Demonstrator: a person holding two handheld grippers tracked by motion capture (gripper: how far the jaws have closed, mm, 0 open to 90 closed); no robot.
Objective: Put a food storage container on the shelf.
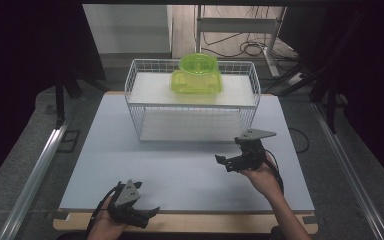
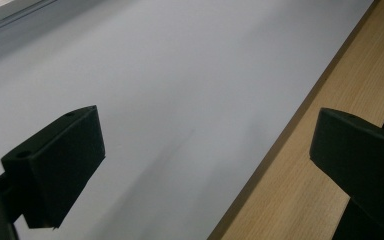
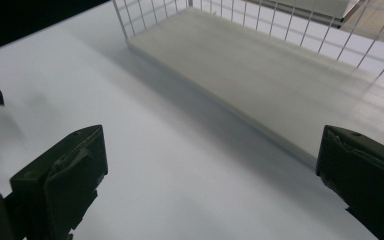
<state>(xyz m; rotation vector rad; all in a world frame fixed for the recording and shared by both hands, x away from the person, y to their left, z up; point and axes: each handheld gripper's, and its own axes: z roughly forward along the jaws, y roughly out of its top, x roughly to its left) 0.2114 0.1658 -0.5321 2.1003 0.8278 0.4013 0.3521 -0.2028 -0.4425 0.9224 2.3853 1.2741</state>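
A translucent lime-green plastic container point(image 1: 197, 75) with a round lid is seen resting on the upper white shelf of a white wire rack point(image 1: 145, 85), which stands at the far middle of a pale grey table mat point(image 1: 180, 170). The mat is laid on a light wooden board point(image 1: 190, 222), whose edge is exposed along the near side.

The right gripper point(image 1: 232, 161) is held above the mat just in front of the rack's right end, well apart from the green container; its jaws are spread wide and nothing is held between them. In the right gripper view, the two black jaws point(image 3: 210, 175) are seen far apart, with the rack's lower white shelf point(image 3: 260, 75) lying ahead of them.

The left gripper point(image 1: 147, 215) is held low at the near edge of the table, over the seam of mat and wooden board. Its jaws are likewise parted and empty, as is shown in the left gripper view point(image 2: 205, 165), where bare mat and wood grain point(image 2: 305, 190) are framed between them.
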